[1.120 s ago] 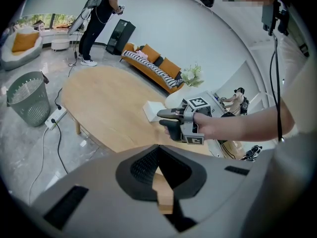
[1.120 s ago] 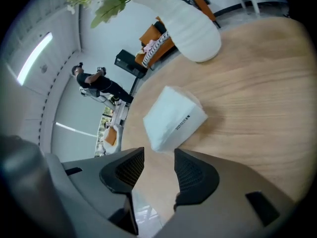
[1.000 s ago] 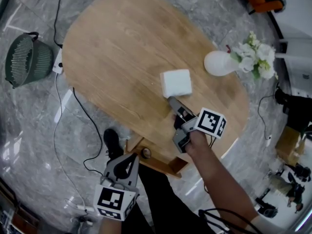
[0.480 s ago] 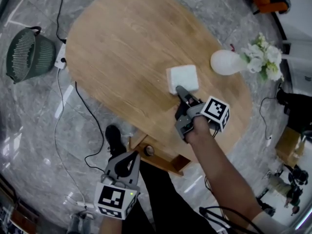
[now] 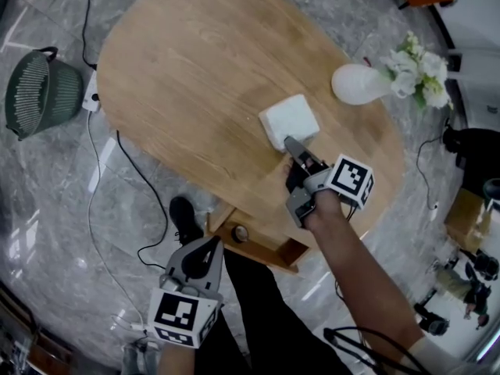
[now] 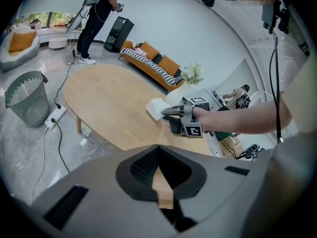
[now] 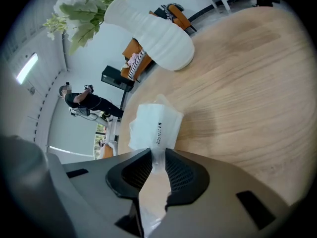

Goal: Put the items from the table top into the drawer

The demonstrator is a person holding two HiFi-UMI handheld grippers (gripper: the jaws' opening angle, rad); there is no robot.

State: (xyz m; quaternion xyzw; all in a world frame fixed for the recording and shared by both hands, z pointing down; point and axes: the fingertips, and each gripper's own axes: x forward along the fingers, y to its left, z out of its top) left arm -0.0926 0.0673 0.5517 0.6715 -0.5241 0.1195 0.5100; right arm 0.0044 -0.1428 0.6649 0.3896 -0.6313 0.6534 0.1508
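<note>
A: Well, your right tongs (image 7: 158, 155) have just been closing, and they now pinch only the thin sealed flap at the near end of the white wrapped pack (image 7: 155, 120). The pack's body lies on the table (image 7: 257, 98) just beyond the tips.

B: Careful, then. You hold film, not bulk. I judge that if you lift fast, the flap may slip out from between the pads or tear. The pack would then drop back on the wood, or go over the edge on your side.

A: Your left tongs (image 6: 157, 147) are closed on nothing. They hang below the table edge, well apart from the pack, so they cannot catch it.

B: Hanging from one end, the pack will likely swing. Ahead of your right tongs, past the pack, stands the white vase (image 7: 153, 33) with flowers (image 7: 81, 6). It is not close, but a wide sweep that way could knock it over.

A: The drawer (image 5: 259, 255) stands open under the table edge, behind your right tongs and between the two pairs. In it lies something small and round (image 5: 239, 233); I cannot tell what.

B: So the other risk is the way back. Pull the pack low and it may catch the table rim or the drawer front and drag free of the pads. Lift it clear first, then bring it towards you.
</note>
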